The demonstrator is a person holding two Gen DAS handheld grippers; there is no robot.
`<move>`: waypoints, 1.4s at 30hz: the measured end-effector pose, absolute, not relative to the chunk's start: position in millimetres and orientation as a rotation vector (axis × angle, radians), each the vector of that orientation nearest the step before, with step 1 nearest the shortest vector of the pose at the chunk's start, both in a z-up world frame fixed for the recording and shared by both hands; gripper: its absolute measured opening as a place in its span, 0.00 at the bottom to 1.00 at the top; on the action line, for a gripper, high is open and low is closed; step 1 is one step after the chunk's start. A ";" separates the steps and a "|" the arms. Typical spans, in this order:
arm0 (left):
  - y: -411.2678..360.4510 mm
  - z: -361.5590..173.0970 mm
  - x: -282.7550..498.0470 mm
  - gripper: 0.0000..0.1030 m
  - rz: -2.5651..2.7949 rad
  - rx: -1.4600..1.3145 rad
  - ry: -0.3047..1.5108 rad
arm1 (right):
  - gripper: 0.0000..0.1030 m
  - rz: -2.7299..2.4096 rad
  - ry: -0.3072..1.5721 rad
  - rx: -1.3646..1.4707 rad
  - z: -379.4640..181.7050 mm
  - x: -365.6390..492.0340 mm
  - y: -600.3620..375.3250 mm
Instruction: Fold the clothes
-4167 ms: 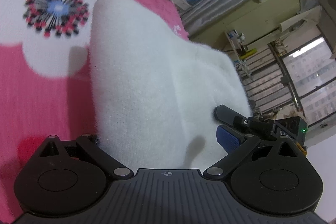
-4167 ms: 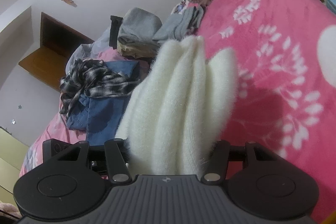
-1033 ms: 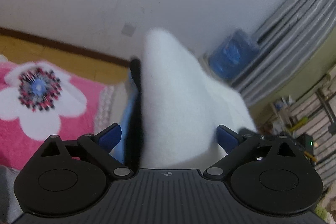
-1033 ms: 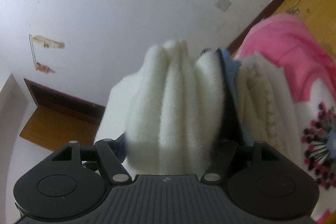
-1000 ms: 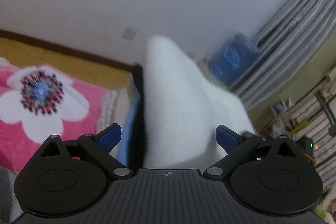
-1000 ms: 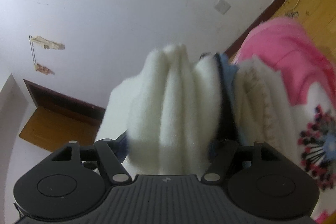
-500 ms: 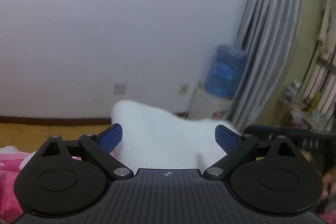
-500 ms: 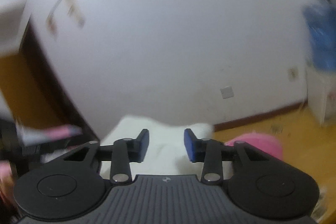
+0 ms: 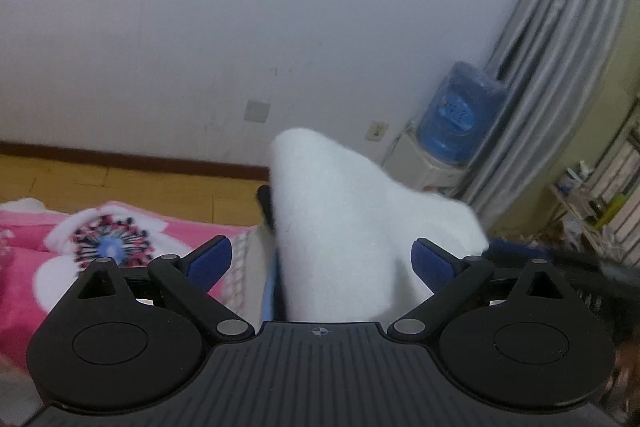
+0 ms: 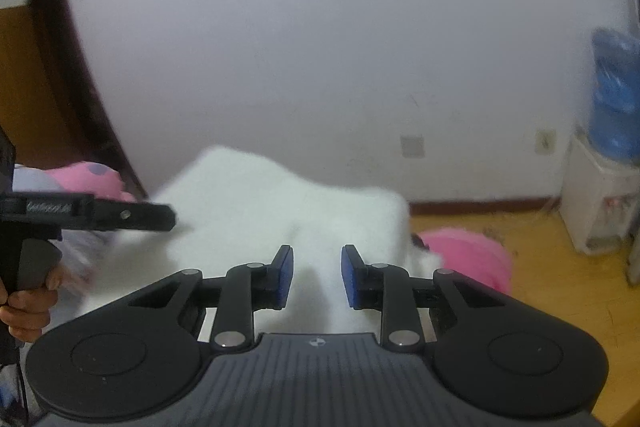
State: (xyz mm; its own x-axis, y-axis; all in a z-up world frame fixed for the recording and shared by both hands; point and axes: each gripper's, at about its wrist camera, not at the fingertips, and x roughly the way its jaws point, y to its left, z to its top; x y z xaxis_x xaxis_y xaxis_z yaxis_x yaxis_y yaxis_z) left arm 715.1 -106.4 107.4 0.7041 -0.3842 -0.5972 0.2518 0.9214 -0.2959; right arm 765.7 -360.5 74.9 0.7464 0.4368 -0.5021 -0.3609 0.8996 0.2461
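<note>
Scene: a folded white fleece garment tops a stack at the foot of a bed with a pink flowered blanket, a white wall behind.
Garment, left wrist view: lower centre of the frame, its folded edge rising toward the wall, darker folded clothes just visible under its left side.
Garment, right wrist view: centre, its long axis running left to right across the frame.
Left gripper: jaws wide apart; the garment lies between the blue pads, but neither pad appears to press on it.
Right gripper: jaws closing, blue pads narrowly apart, nothing between them; the fleece lies just beyond and below.
Other tool in the right wrist view: the left gripper enters from the left edge, a hand on its handle, tip at the garment's left end.
Nearer gripper: the left, judged from the fleece lying between its pads.
Task stage: garment appears folded and set down.
</note>
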 end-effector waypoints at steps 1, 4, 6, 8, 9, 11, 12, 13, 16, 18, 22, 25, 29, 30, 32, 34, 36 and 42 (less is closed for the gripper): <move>-102.6 110.1 703.1 0.95 -0.361 -0.181 0.701 | 0.28 0.467 0.565 0.118 81.4 758.0 -357.3; -99.3 103.3 669.9 0.95 -0.365 -0.142 0.709 | 0.28 0.546 0.543 0.045 84.9 741.7 -342.5; -104.9 87.4 655.8 0.95 -0.361 -0.126 0.754 | 0.28 0.536 0.604 -0.037 67.2 744.2 -326.9; -102.7 72.1 650.0 0.95 -0.335 -0.149 0.780 | 0.27 0.519 0.628 -0.069 48.4 746.3 -318.7; -99.4 67.0 645.9 0.95 -0.318 -0.180 0.783 | 0.27 0.509 0.628 -0.065 50.8 746.8 -316.5; -93.5 66.4 643.9 0.95 -0.303 -0.244 0.781 | 0.28 0.487 0.638 -0.054 63.3 748.9 -310.8; -90.6 66.5 643.8 0.95 -0.298 -0.264 0.779 | 0.28 0.494 0.628 -0.047 70.8 752.3 -304.4; -91.0 65.5 644.2 0.95 -0.295 -0.268 0.779 | 0.28 0.512 0.608 -0.038 79.0 757.1 -296.0; -86.3 62.5 641.6 0.95 -0.286 -0.282 0.786 | 0.28 0.563 0.556 -0.015 100.4 777.3 -267.3; -77.1 58.6 635.6 0.95 -0.274 -0.311 0.801 | 0.28 0.564 0.552 -0.002 100.1 800.4 -243.5; -70.0 53.4 628.8 0.95 -0.255 -0.325 0.804 | 0.29 0.462 0.649 -0.081 60.8 862.8 -201.1; -63.4 46.8 631.5 0.95 -0.247 -0.331 0.827 | 0.30 0.432 0.719 -0.069 45.0 883.3 -192.4; -47.5 43.4 625.7 0.94 -0.267 -0.394 0.837 | 0.30 0.420 0.717 -0.152 60.7 873.9 -182.7; -44.3 43.6 622.9 0.94 -0.271 -0.396 0.839 | 0.30 0.424 0.694 -0.136 70.3 865.7 -186.6; -40.1 43.5 616.8 0.93 -0.275 -0.392 0.847 | 0.30 0.435 0.648 -0.083 87.6 843.9 -200.0; -35.3 39.7 612.7 0.93 -0.277 -0.387 0.866 | 0.30 0.450 0.627 -0.068 97.7 816.5 -213.5; -32.7 35.1 609.5 0.93 -0.284 -0.372 0.878 | 0.30 0.474 0.628 -0.059 100.4 793.7 -223.6; -34.5 36.0 600.1 0.93 -0.306 -0.331 0.862 | 0.35 0.449 0.617 0.166 67.1 790.1 -250.5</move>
